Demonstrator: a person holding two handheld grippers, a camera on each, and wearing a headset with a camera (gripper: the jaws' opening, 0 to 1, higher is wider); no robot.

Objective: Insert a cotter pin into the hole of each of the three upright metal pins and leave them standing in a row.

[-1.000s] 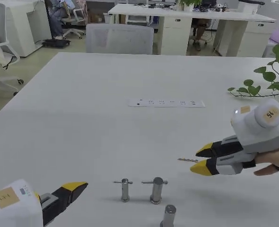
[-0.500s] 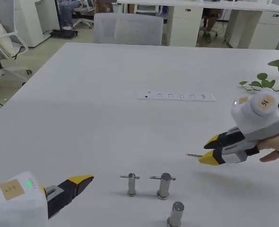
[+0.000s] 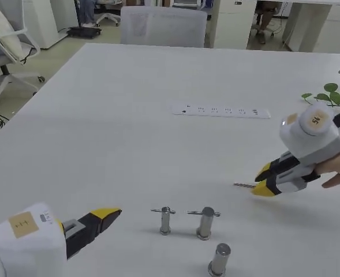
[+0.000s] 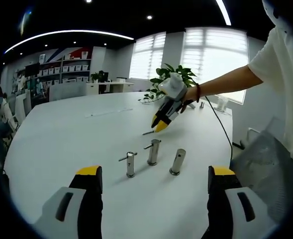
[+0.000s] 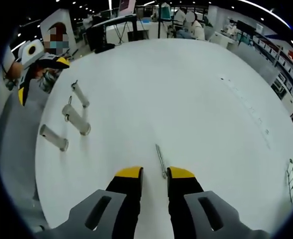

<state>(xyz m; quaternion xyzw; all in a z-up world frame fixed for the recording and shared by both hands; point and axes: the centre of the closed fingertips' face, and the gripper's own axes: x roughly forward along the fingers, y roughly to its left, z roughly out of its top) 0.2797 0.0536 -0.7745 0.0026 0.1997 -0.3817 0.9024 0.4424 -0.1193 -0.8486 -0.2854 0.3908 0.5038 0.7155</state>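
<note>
Three upright metal pins stand near the table's front edge. The left pin (image 3: 165,220) and the middle pin (image 3: 205,223) each carry a cotter pin through the head. The third pin (image 3: 220,259) stands nearer, with a bare head. My right gripper (image 3: 265,179) hovers to their right, shut on a thin cotter pin (image 3: 243,185) that sticks out toward them; the right gripper view shows this cotter pin (image 5: 160,159) between the jaws. My left gripper (image 4: 155,174) is open wide, low and left of the pins (image 4: 153,152), holding nothing.
A white power strip (image 3: 221,111) lies flat mid-table. Green plant leaves (image 3: 330,91) reach in at the right edge. A grey chair (image 3: 164,26) stands beyond the far table edge. Bare white tabletop (image 3: 100,127) spreads around the pins.
The head view has shifted. Relative to the three pins, both grippers and the held cotter pin stay about where they were.
</note>
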